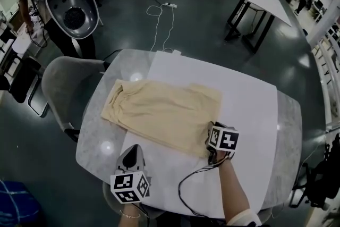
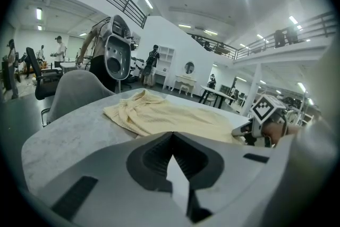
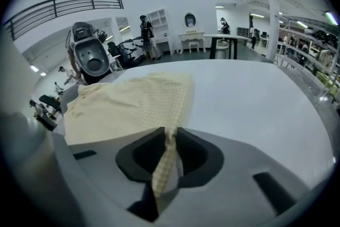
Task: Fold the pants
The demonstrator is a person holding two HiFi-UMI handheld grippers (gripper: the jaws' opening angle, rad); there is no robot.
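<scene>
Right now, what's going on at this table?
A person is working on pale yellow pants with a gripper in each hand. The pants lie spread on a white sheet over the grey table. The right gripper has its jaws closed on the cloth at the pants' near right corner. The left gripper hangs by the table's near edge, jaws together with nothing in them, apart from the pants.
</scene>
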